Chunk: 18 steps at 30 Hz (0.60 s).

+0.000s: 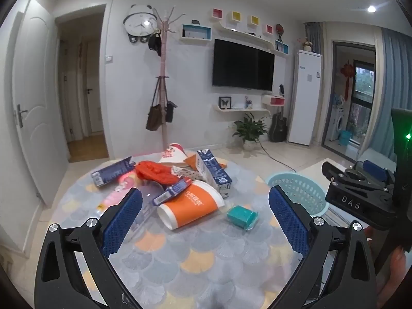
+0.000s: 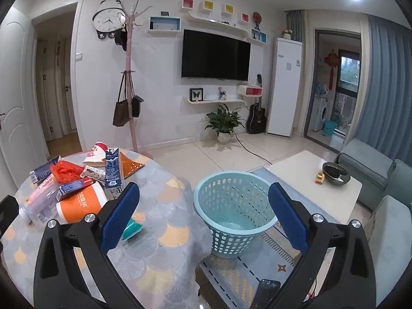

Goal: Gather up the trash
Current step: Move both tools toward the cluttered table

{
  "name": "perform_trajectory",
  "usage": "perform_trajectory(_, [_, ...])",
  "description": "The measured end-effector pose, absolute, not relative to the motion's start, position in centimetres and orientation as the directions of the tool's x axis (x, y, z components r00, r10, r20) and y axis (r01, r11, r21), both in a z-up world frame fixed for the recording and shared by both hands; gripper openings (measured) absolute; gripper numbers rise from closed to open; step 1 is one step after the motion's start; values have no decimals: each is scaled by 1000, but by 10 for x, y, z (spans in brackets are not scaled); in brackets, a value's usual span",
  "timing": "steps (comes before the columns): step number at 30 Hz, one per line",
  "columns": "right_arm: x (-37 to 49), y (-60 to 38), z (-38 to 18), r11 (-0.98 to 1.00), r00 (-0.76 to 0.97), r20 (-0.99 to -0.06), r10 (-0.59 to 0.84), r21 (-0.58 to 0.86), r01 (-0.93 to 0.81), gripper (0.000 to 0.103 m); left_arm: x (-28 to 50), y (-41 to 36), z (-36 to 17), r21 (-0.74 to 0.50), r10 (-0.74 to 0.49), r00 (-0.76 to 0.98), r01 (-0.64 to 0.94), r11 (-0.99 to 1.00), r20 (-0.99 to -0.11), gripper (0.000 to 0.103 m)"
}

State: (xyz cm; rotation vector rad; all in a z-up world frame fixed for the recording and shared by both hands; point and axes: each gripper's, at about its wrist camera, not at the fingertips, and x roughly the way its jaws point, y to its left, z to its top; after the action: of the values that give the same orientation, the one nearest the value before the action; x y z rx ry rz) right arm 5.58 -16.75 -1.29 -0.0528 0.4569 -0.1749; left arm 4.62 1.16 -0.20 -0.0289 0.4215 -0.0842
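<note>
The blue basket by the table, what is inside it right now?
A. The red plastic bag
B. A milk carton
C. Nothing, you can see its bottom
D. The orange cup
C. In the right wrist view the blue basket shows a bare bottom, while the orange cup, the red plastic bag and the milk carton all lie on the table.

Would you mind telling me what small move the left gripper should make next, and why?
Probably ease the left gripper forward and down onto the teal packet. Both grippers are open and hold nothing, the light blue basket beside the table looks empty, and the packet lies apart from the pile, nearest the left fingers, just right of the orange and white cup.
</note>
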Motion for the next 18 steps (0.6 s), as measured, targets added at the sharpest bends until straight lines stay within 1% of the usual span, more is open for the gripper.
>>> perform_trajectory(7, [73,-176,-24,982,868,-459,-191,-80,174,95,69,9,-20,-69,-119,895,99,993,-429,96])
perform_trajectory(18, [87,-177,-32,976,869,-445,-218,-100,194,95,79,14,-35,-40,-76,901,65,997,-428,95])
